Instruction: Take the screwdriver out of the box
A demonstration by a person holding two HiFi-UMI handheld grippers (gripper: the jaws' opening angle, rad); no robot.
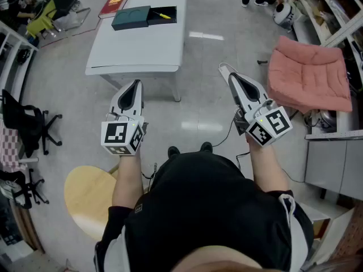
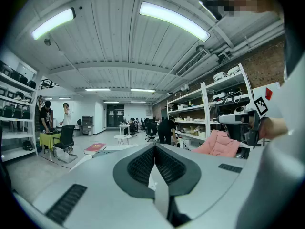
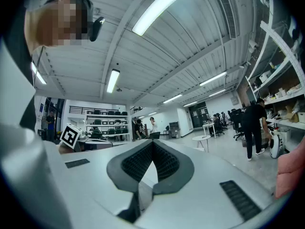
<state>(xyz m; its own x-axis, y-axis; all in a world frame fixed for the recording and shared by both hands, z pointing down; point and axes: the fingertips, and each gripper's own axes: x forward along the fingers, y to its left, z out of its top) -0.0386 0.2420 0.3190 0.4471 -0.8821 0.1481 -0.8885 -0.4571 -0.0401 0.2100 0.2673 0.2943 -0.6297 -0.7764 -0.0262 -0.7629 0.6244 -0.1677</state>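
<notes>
Standing well back from the table point(image 1: 136, 50), so I'd say this is only the approach: the yellow screwdriver point(image 1: 164, 16) lies in the open box point(image 1: 154, 20) up there. Left gripper point(image 1: 136, 83) and right gripper point(image 1: 223, 67) are both pinched together on nothing. Next up is probably stepping in and opening one over it.

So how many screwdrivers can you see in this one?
1: a yellow screwdriver lying in the open box on the white table; more could be hidden in it.

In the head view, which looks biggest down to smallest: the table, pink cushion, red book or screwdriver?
1. table
2. pink cushion, only a little smaller than the table
3. red book
4. screwdriver, tiny and far away
</notes>
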